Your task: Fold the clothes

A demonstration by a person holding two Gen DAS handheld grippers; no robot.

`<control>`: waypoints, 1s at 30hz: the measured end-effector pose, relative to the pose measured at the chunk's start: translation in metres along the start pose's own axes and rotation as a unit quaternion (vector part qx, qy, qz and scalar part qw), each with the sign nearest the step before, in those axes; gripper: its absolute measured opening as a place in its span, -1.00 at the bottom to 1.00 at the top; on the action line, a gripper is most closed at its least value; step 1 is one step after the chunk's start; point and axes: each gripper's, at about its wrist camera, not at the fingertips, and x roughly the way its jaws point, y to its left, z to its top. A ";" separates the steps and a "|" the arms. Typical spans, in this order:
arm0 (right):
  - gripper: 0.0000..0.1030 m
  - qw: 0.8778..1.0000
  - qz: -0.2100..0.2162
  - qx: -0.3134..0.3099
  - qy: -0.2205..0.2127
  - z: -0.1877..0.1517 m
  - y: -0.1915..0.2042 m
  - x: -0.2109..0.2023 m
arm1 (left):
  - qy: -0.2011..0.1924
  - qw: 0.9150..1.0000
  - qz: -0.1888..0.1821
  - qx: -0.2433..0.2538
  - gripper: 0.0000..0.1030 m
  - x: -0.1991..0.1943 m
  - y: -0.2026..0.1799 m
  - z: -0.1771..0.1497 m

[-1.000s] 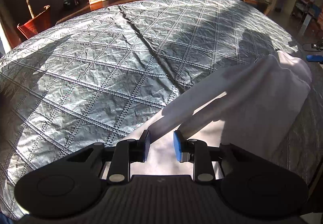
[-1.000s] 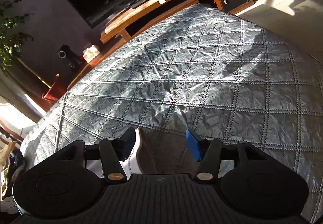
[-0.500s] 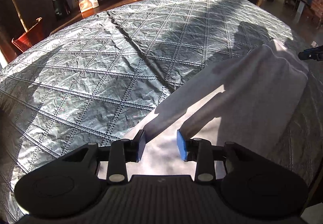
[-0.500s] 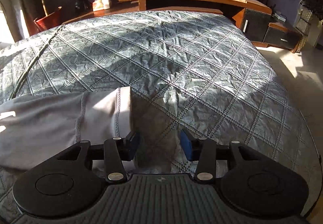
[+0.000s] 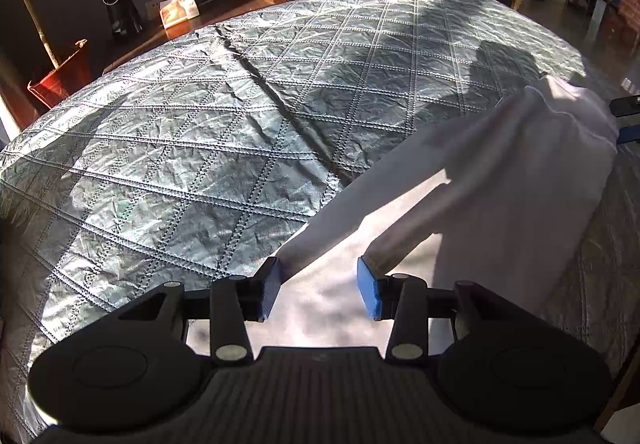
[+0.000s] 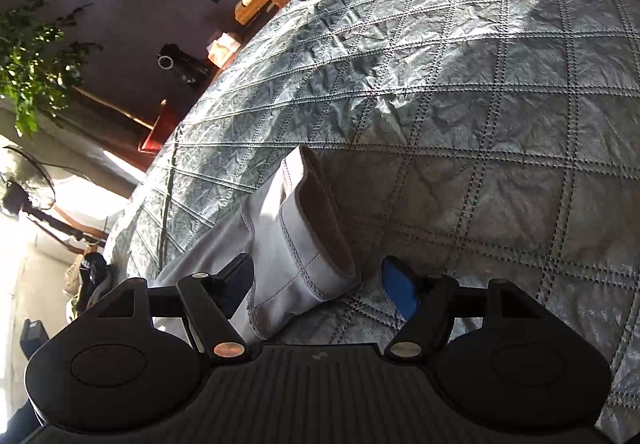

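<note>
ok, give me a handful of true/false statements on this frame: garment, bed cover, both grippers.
1. The pale garment lies on a quilted grey bed cover. True.
2. The left gripper is clamped shut on the cloth. False: its jaws stand apart over the garment and have just been opening.
3. The right gripper has a stitched hem end of the garment between its open jaws. True.
4. The garment is dark blue. False: it is pale grey-white.
5. A potted plant shows in the right wrist view. True.
</note>
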 end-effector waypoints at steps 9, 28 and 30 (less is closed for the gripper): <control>-0.59 1.000 0.004 -0.009 0.002 0.003 0.006 0.016 | -0.003 1.000 0.003 0.001 -0.15 0.001 0.000 -0.001; -0.84 0.949 -0.006 -0.307 -0.069 0.007 0.155 -0.004 | -0.006 1.000 0.013 0.025 -0.12 -0.002 -0.005 -0.002; -0.84 0.935 -0.011 -0.349 -0.068 -0.003 0.173 -0.002 | -0.004 1.000 0.011 0.024 -0.12 -0.003 -0.004 -0.002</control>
